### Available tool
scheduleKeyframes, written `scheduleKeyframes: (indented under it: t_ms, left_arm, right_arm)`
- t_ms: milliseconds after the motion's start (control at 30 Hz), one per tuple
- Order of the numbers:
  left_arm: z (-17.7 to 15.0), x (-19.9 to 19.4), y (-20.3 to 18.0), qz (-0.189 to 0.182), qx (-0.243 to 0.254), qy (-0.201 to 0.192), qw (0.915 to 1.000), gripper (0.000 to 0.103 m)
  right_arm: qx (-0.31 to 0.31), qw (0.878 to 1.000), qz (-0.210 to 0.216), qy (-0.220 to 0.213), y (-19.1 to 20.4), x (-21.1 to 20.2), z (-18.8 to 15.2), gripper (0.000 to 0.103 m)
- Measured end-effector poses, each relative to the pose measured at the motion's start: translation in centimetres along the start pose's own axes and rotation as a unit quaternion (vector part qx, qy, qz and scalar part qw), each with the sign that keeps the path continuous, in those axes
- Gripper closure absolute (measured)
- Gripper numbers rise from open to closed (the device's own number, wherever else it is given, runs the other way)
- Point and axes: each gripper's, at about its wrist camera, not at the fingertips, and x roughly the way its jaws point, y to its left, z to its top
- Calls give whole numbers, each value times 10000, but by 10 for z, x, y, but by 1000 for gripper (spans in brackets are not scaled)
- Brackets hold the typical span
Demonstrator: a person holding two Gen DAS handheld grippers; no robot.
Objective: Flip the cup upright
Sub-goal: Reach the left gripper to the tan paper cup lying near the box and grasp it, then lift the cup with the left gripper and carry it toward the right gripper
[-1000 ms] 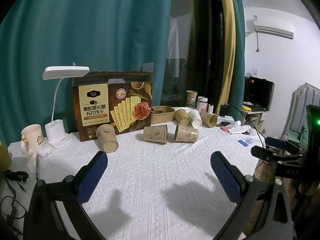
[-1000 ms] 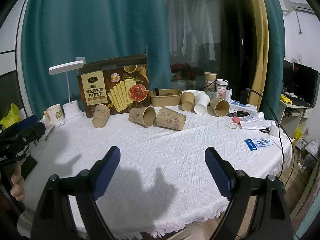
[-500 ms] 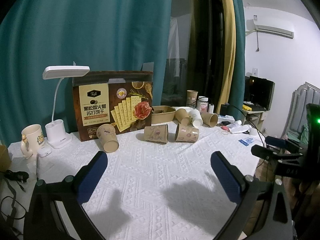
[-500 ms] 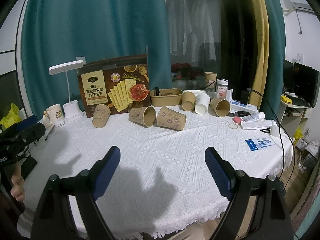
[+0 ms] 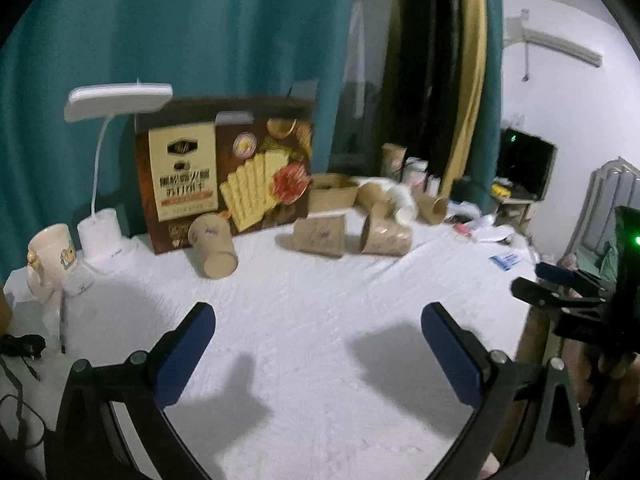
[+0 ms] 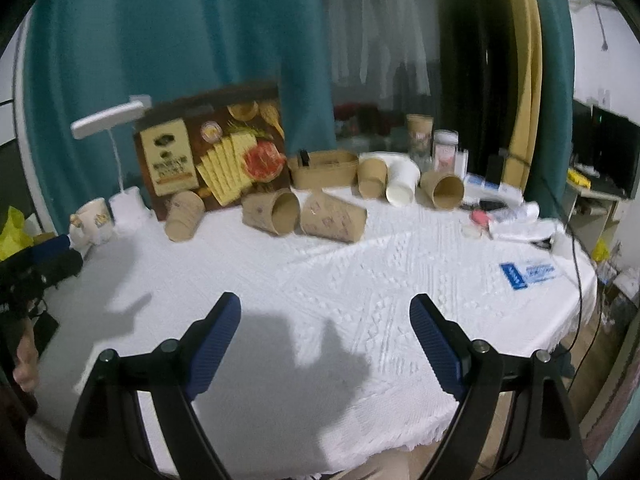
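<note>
Now, vs 0.5 s ago:
Change: both your views are blurred w/ motion; cups sit lower and nearer in frame, so you've pushed both tools fwd over the counter (image 6: 360, 280). Nothing on it has shifted.
Left gripper (image 5: 316, 344): fingers spread wide, holding nothing, above bare white cloth.
Right gripper (image 6: 325, 338): fingers spread wide too, nothing between them, over the cloth's front half.
Cups: three printed brown paper cups lie on their sides in front of the box. Left cup (image 6: 184, 216) tilted, mouth toward you; middle cup (image 6: 272, 213) mouth facing right-front; right cup (image 6: 334, 218) just beside it, maybe touching, can't tell.
Back row: brown tub (image 6: 324, 169), two brown cups and a white cup (image 6: 402, 183), all tipped over.
Cracker box (image 5: 224, 172): upright at rear; logo and Chinese chars too smeared to read.
Other: white desk lamp (image 5: 116, 98) and mug (image 5: 52, 256) at left; blue-white card (image 6: 528, 273) at right, print illegible.
</note>
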Motion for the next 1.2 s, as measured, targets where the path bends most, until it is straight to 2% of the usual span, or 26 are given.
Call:
scheduleKeyframes:
  t_ms: [233,367,500,667,767,833,900,933,1000,1200]
  left_arm:
    - [26,82,49,299,-370,853,9952,0]
    - [36,134,84,191,-855,1325,9873,0]
    - [43,175,106,262,-1112,1572,9809,0]
    - [51,219,140,336,-1658,1630,9720,1]
    - [52,243,155,338,-1861,1761,9660,15]
    - [49,256,162,295,-1983,1881,9615,24]
    - [47,261,166,278,-2096,1967,9574,39]
    - [46,263,168,212,-2169,1993,9554,41]
    - [46,261,167,137,-2201,1984,9550,42]
    - [52,238,139,-46,-2000,1834,9625,43]
  right_arm:
    - [291,9990,14,347,-30,51,3,18]
    - [400,9980,25,492,-44,73,6,18]
    - [474,9967,9,658,-54,95,9,18]
    - [573,9952,10,797,-64,117,10,18]
    - [616,9946,-14,840,-68,124,10,18]
    - [642,9943,-36,850,-70,126,10,18]
    - [665,9941,-64,853,-72,125,10,18]
    - [681,9940,-80,854,-73,124,11,18]
    - [717,9940,-92,819,-75,119,13,18]
    - [782,9944,-124,707,-76,97,8,18]
